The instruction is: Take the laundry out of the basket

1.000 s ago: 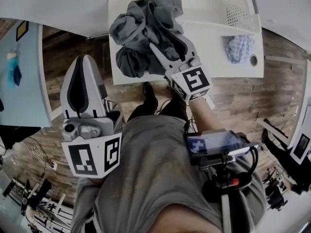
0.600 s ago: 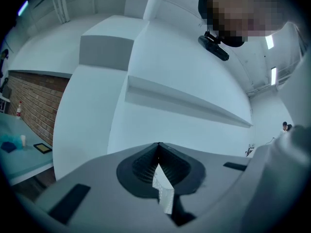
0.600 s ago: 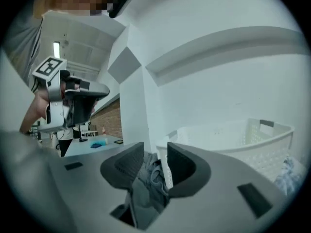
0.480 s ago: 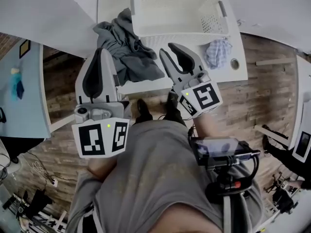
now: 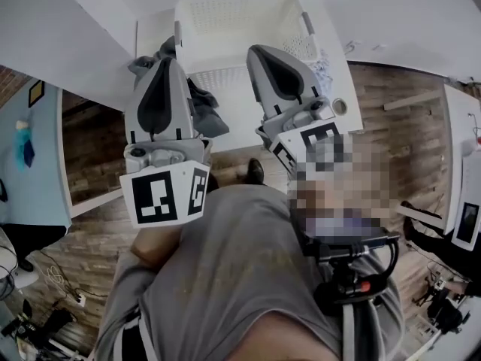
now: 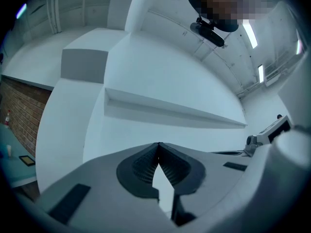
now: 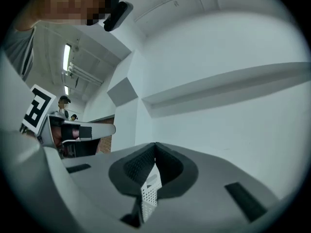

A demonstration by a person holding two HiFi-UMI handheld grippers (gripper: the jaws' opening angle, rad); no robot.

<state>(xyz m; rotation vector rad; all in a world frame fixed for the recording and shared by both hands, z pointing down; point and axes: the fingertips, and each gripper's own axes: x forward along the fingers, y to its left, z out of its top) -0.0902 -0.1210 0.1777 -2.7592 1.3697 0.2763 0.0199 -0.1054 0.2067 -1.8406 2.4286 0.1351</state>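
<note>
The white laundry basket (image 5: 225, 21) stands on the white table (image 5: 234, 134) and looks empty inside. A pile of grey laundry (image 5: 207, 115) lies on the table left of the basket, half hidden behind my left gripper (image 5: 167, 66). That gripper is raised and shut, its tips meeting (image 6: 158, 143) with nothing between them. My right gripper (image 5: 259, 51) is held up over the basket's front wall. Its jaws have just been closing and now stand shut (image 7: 155, 143) and empty. A strip of basket mesh (image 7: 148, 198) shows below them.
A blue-and-white checked cloth (image 5: 323, 68) lies on the table right of the basket, beside a round hole (image 5: 340, 106). White walls stand behind the table. A light blue table (image 5: 30, 149) is at the left, over wooden floor (image 5: 90, 126).
The right gripper let go of the grey laundry, which now lies on the table left of the basket. Its jaws closed empty. Both grippers rose toward the head camera.
</note>
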